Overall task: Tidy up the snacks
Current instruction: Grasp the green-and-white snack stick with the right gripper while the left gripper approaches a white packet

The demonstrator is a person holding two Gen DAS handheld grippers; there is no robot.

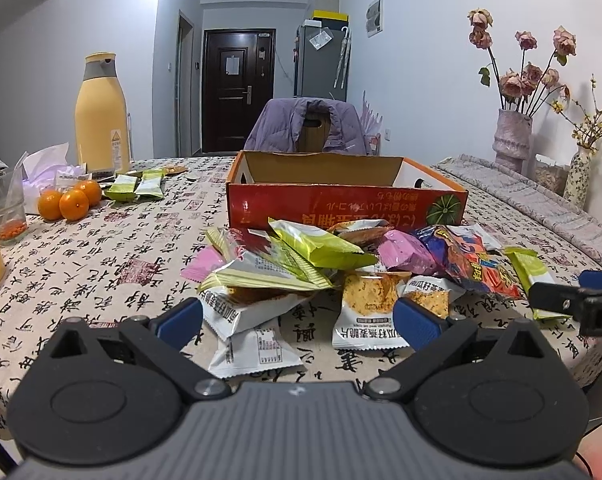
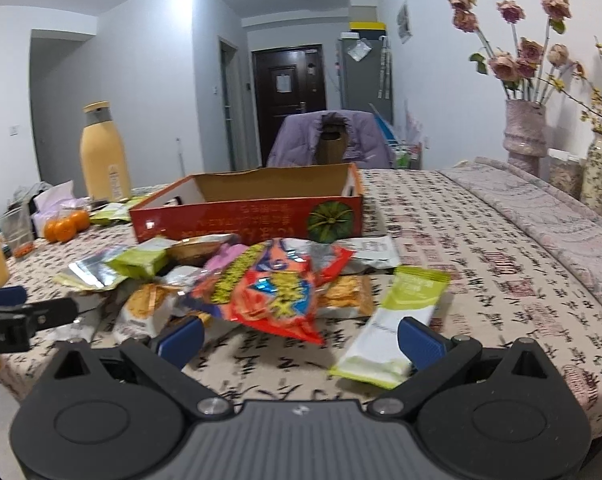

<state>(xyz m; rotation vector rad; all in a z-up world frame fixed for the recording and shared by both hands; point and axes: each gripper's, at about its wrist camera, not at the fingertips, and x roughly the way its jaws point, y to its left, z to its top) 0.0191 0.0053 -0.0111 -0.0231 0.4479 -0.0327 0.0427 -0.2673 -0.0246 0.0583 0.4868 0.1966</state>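
Note:
A pile of snack packets point(image 1: 333, 268) lies on the tablecloth in front of an open red cardboard box point(image 1: 341, 204). My left gripper point(image 1: 299, 320) is open and empty, its blue pads either side of white oat-crisp packets point(image 1: 367, 312) at the pile's near edge. My right gripper point(image 2: 301, 338) is open and empty, just short of a red and blue chip bag point(image 2: 277, 292), with a green and white stick packet point(image 2: 397, 320) by its right pad. The box point(image 2: 253, 216) looks empty from here. Each gripper shows at the edge of the other's view.
A yellow bottle point(image 1: 101, 116), three oranges point(image 1: 69, 200), a glass point(image 1: 5, 208), tissues and two green packets point(image 1: 137, 186) stand at the left. Vases with dried flowers point(image 1: 513, 140) and a folded quilt point(image 1: 541, 204) are at the right. A chair with a purple jacket point(image 1: 309, 124) stands behind the table.

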